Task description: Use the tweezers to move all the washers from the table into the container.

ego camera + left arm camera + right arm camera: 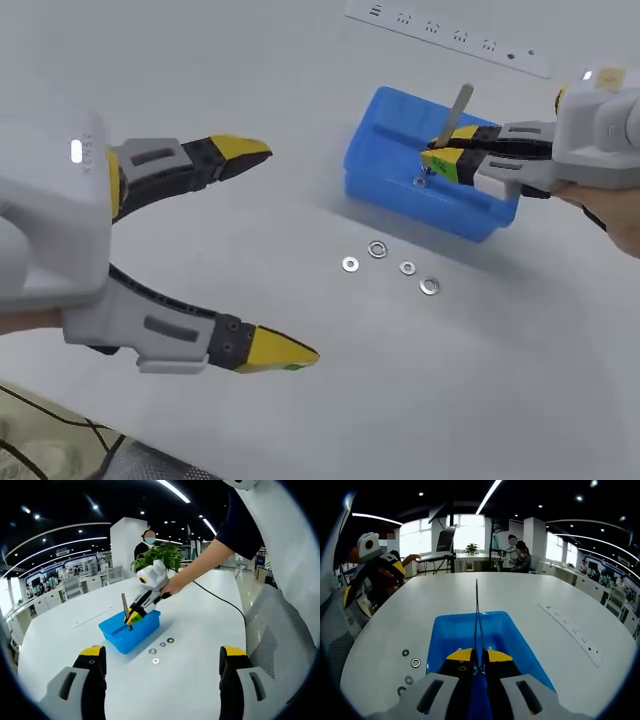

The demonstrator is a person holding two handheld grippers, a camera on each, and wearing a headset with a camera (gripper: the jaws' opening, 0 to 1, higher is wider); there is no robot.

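- Left gripper [276, 250]: jaws spread wide, holding nothing, over the table [480, 400] towards its near edge.
- Right gripper [441, 160]: jaws pinched almost together on the tweezers [461, 104], above the container [395, 170].
- Tweezers: handle end sticks up past the jaws, and the tips point down into the container. Whether the tips hold a washer cannot be told.
- Container: blue, open-topped, out on the table well in from the near edge.
- Washers [377, 250]: four lie flat on the bare table in a loose row just beside the container's near long wall, apart from each other, between the container and the near edge.
- Power strip [450, 38]: lies beyond the container, towards the far edge.
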